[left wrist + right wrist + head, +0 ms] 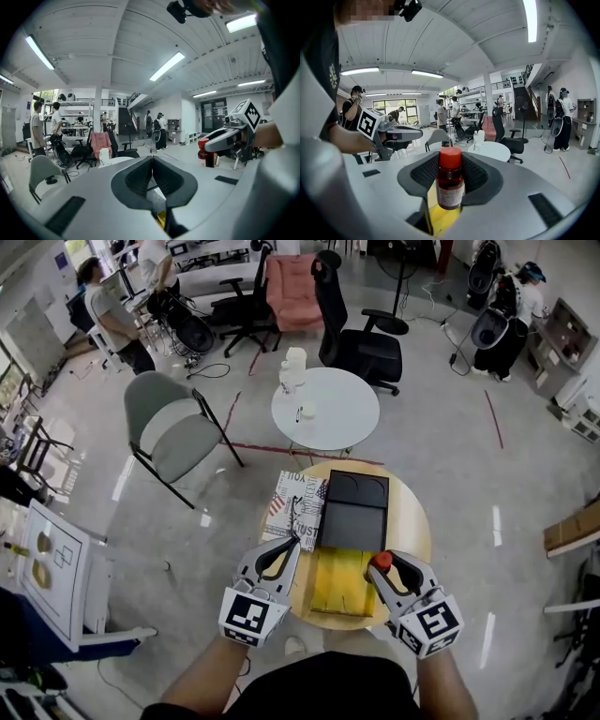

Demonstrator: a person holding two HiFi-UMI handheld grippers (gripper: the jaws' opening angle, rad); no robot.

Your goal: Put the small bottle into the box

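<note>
Ahead, black box [354, 512], printed paper [293, 502] beside

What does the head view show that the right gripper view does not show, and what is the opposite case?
Only the head view shows the black rectangular box on the round wooden table and the printed paper packet beside it. Only the right gripper view shows the white ceiling with its long light strips and the pale label on the bottle. Both show the small amber bottle with a red cap clamped in the right hand-held gripper, the left hand-held gripper, and the round white table.
</note>
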